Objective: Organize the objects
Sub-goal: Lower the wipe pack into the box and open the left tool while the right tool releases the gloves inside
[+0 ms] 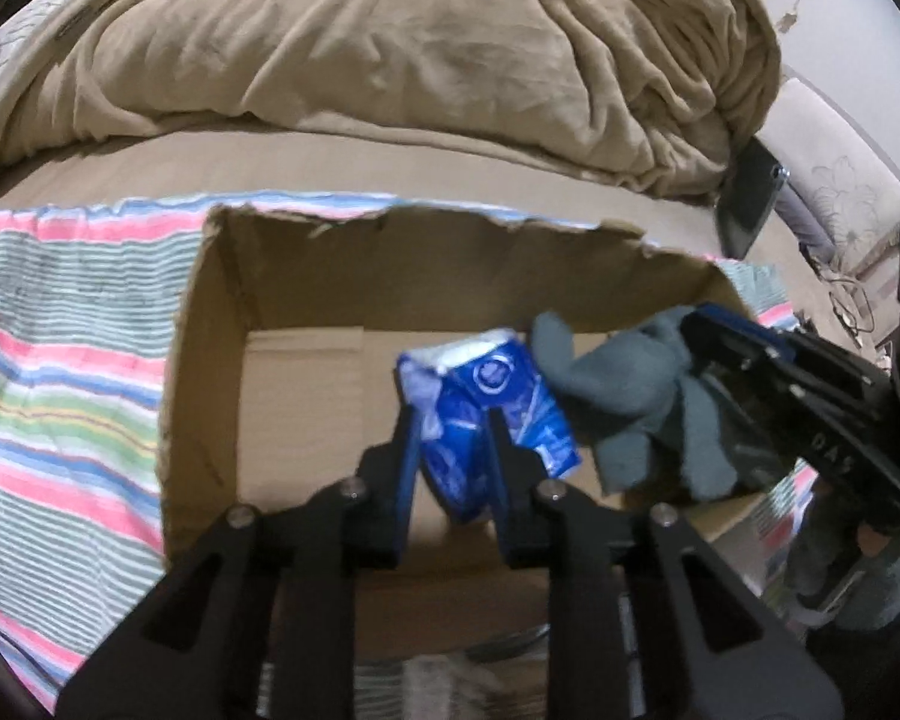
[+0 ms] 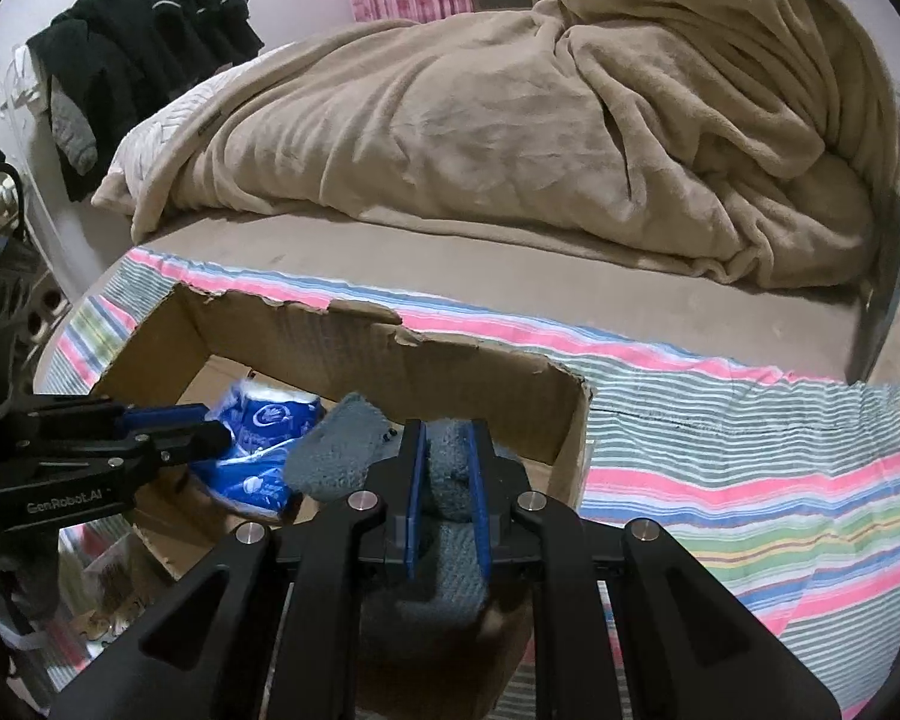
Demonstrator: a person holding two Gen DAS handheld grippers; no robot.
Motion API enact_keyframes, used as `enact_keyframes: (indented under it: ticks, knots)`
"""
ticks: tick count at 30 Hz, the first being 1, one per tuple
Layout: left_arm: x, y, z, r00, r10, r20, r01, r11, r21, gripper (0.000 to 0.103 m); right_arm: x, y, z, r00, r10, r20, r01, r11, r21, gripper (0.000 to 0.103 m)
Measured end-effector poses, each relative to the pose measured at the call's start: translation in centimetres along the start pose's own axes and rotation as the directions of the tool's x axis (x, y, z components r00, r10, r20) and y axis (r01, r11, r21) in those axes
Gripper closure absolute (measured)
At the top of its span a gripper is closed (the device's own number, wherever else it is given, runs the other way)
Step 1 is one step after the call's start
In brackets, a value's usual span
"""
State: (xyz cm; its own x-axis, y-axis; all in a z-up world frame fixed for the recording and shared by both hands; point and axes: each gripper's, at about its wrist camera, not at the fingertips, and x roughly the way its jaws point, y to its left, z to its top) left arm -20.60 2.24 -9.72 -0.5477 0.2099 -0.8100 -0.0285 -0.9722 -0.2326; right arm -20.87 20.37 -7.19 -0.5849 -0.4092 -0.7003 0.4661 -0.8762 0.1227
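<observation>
Cardboard box (image 1: 210, 360) receives both loads: left claw (image 1: 450, 420) pinches blue tissue pack (image 1: 498, 384), right claw (image 2: 447, 438) pinches grey sock (image 2: 336, 450), both held over its interior for release

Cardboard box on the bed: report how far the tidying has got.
Nothing lies loose in the cardboard box yet. In hand: the left tongs grip a blue tissue pack and the right tongs grip a grey sock, both held over the box. Left to do: release both inside.
</observation>
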Motion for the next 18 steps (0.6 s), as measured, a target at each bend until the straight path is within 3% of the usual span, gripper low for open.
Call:
enact_keyframes:
  ticks: [3, 8, 11, 12, 13, 18]
  knots:
    - [-0.5, -0.1, -0.2, 1.0, 0.002, 0.008, -0.002, 1.0, 0.006, 0.074, -0.3, -0.1, 0.0, 1.0, -0.007, 0.0, 0.007, 1.0, 0.011, 0.084]
    - [-2.1, -0.1, -0.4, 0.999, 0.001, 0.035, -0.001, 1.0, -0.004, 0.064, -1.6, -0.2, 0.0, 1.0, -0.006, -0.003, 0.006, 0.999, 0.039, 0.063]
    - [-3.3, -0.2, -0.4, 0.998, -0.007, 0.055, 0.007, 1.0, -0.005, 0.053, -2.8, 0.0, 0.0, 1.0, -0.017, 0.007, 0.017, 0.999, 0.043, 0.05]
    - [-3.9, -0.3, -0.5, 0.998, -0.01, 0.067, 0.011, 1.0, -0.006, 0.043, -3.2, 0.0, -0.1, 1.0, -0.016, 0.01, 0.016, 0.999, 0.048, 0.045]
    - [-4.3, -0.3, -0.5, 0.997, -0.013, 0.077, 0.013, 1.0, -0.01, 0.037, -3.6, 0.1, -0.1, 1.0, -0.015, 0.013, 0.014, 0.999, 0.052, 0.043]
    - [-7.1, -0.5, -1.1, 0.993, -0.018, 0.12, 0.02, 1.0, -0.013, 0.036, -5.9, 0.6, -0.5, 0.999, -0.022, 0.026, 0.02, 0.998, 0.058, 0.042]
